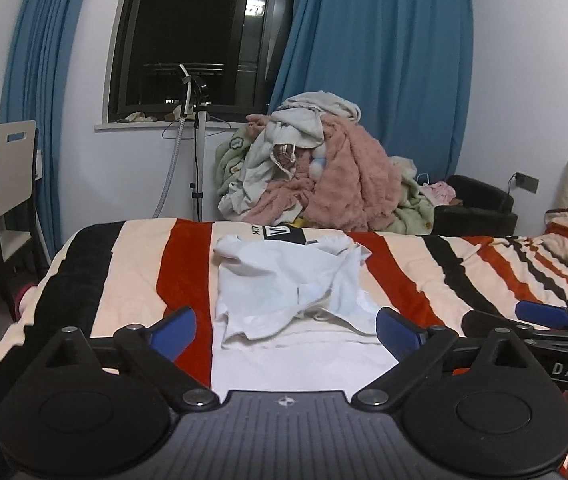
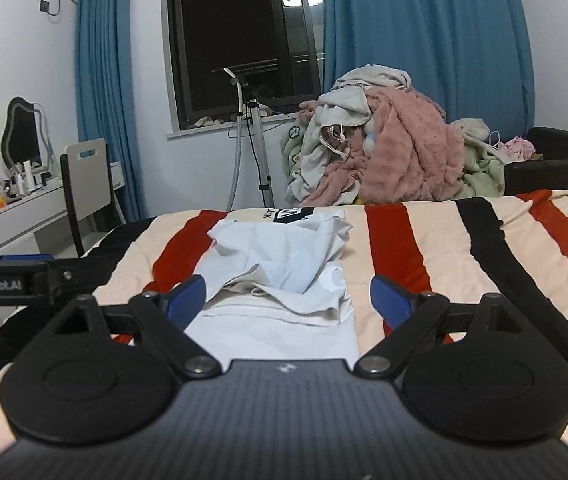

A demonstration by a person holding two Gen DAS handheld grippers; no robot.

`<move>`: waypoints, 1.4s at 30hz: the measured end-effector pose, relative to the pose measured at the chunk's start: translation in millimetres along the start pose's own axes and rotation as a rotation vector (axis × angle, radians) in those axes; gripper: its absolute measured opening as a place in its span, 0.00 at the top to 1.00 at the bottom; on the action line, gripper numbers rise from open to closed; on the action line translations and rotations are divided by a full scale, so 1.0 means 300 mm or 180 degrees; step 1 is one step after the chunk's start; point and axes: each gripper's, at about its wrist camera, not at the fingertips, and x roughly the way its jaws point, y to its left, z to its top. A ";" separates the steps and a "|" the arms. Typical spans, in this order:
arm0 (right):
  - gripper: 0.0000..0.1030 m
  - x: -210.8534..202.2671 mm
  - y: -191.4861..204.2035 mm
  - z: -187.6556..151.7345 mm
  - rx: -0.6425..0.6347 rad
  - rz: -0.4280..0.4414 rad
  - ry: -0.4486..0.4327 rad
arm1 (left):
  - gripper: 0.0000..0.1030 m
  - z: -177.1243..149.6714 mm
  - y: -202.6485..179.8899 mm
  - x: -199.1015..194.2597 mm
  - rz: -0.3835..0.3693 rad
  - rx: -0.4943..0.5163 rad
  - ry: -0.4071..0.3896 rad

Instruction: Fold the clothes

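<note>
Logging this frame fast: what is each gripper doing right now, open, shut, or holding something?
Left gripper: open, holding nothing, above the near end of the white garment.
Right gripper: open, holding nothing, above the same garment.

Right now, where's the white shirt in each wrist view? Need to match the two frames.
Left wrist: white shirt sits centre, crumpled on the striped bedspread, ahead of the open left gripper.
Right wrist: white shirt sits centre, slightly left, ahead of the open right gripper.
Shared landmark: the pink blanket on the clothes heap behind the bed, right of centre in both views.
</note>
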 end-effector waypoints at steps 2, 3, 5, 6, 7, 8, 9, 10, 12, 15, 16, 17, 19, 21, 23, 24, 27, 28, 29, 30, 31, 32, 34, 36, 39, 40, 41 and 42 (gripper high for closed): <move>0.12 -0.009 0.009 -0.006 -0.0006 -0.0025 0.0016 | 0.05 -0.011 -0.005 -0.014 -0.0012 -0.0003 0.0007; 0.12 -0.010 0.013 -0.009 -0.0007 -0.0036 0.0026 | 0.05 -0.014 -0.007 -0.014 -0.0015 0.0006 0.0017; 0.12 -0.005 0.015 -0.012 -0.0009 -0.0048 0.0044 | 0.05 -0.020 -0.010 -0.008 -0.0007 0.0023 0.0044; 0.12 -0.002 0.016 -0.013 -0.0010 -0.0054 0.0053 | 0.05 -0.023 -0.008 -0.003 -0.0004 0.0017 0.0061; 0.12 0.001 0.016 -0.014 -0.0010 -0.0061 0.0063 | 0.05 -0.027 -0.006 0.002 -0.0005 0.0004 0.0081; 0.12 0.005 0.015 -0.015 -0.0004 -0.0071 0.0071 | 0.05 -0.030 -0.003 0.008 -0.0007 -0.0006 0.0099; 0.12 0.007 0.013 -0.016 0.0012 -0.0076 0.0073 | 0.05 -0.033 0.001 0.013 -0.0012 -0.0014 0.0115; 0.12 0.008 0.012 -0.017 0.0028 -0.0081 0.0075 | 0.05 -0.034 0.005 0.019 -0.0012 -0.0017 0.0131; 0.12 0.010 0.009 -0.018 0.0056 -0.0101 0.0076 | 0.05 -0.038 0.010 0.029 -0.0017 -0.0024 0.0159; 0.12 0.012 0.005 -0.019 0.0070 -0.0216 0.0046 | 0.05 -0.042 0.016 0.038 -0.0030 -0.0053 0.0182; 0.12 0.015 0.003 -0.020 0.0081 -0.0223 0.0054 | 0.05 -0.044 0.019 0.040 -0.0037 -0.0070 0.0194; 0.12 0.017 0.000 -0.021 0.0093 -0.0231 0.0062 | 0.05 -0.045 0.022 0.043 -0.0050 -0.0094 0.0210; 0.12 0.022 -0.006 -0.023 0.0116 -0.0247 0.0077 | 0.05 -0.052 0.050 0.057 -0.0242 -0.0370 0.0330; 0.12 0.027 -0.013 -0.026 0.0150 -0.0265 0.0097 | 0.05 -0.070 0.103 0.088 -0.0555 -0.0895 0.0572; 0.12 0.034 -0.029 -0.030 0.0256 -0.0305 0.0148 | 0.05 -0.111 0.157 0.142 -0.0792 -0.1462 0.0900; 0.12 0.040 -0.040 -0.034 0.0340 -0.0307 0.0191 | 0.06 -0.137 0.179 0.170 -0.0837 -0.1681 0.1048; 0.12 0.079 -0.113 -0.060 0.0979 -0.0067 0.0490 | 0.10 -0.230 0.236 0.253 -0.0853 -0.2261 0.1459; 0.12 0.101 -0.147 -0.083 0.1311 0.0080 0.0625 | 0.13 -0.260 0.254 0.278 -0.0838 -0.2432 0.1561; 0.12 0.131 -0.178 -0.120 0.1680 0.0221 0.0790 | 0.16 -0.289 0.274 0.301 -0.0822 -0.2601 0.1642; 0.12 0.160 -0.209 -0.156 0.2048 0.0363 0.0955 | 0.18 -0.317 0.296 0.323 -0.0808 -0.2793 0.1706; 0.12 0.189 -0.236 -0.193 0.2385 0.0497 0.1109 | 0.19 -0.339 0.320 0.339 -0.0803 -0.2995 0.1724; 0.12 0.215 -0.249 -0.231 0.2620 0.0578 0.1225 | 0.20 -0.355 0.342 0.351 -0.0820 -0.3185 0.1691; 0.13 0.258 -0.265 -0.303 0.2989 0.0588 0.1394 | 0.29 -0.370 0.367 0.365 -0.0836 -0.3383 0.1595; 0.18 0.277 -0.278 -0.341 0.3218 0.0546 0.1381 | 0.40 -0.375 0.378 0.373 -0.0760 -0.3385 0.1537; 0.29 0.272 -0.313 -0.362 0.3484 0.0452 0.1172 | 0.68 -0.389 0.391 0.388 -0.0618 -0.3347 0.1518; 0.34 0.267 -0.326 -0.368 0.3549 0.0402 0.1090 | 0.75 -0.396 0.394 0.391 -0.0601 -0.3351 0.1509; 0.36 0.262 -0.335 -0.374 0.3597 0.0345 0.1032 | 0.80 -0.399 0.397 0.394 -0.0600 -0.3360 0.1494; 0.40 0.258 -0.342 -0.381 0.3650 0.0314 0.0982 | 0.82 -0.403 0.399 0.396 -0.0599 -0.3369 0.1479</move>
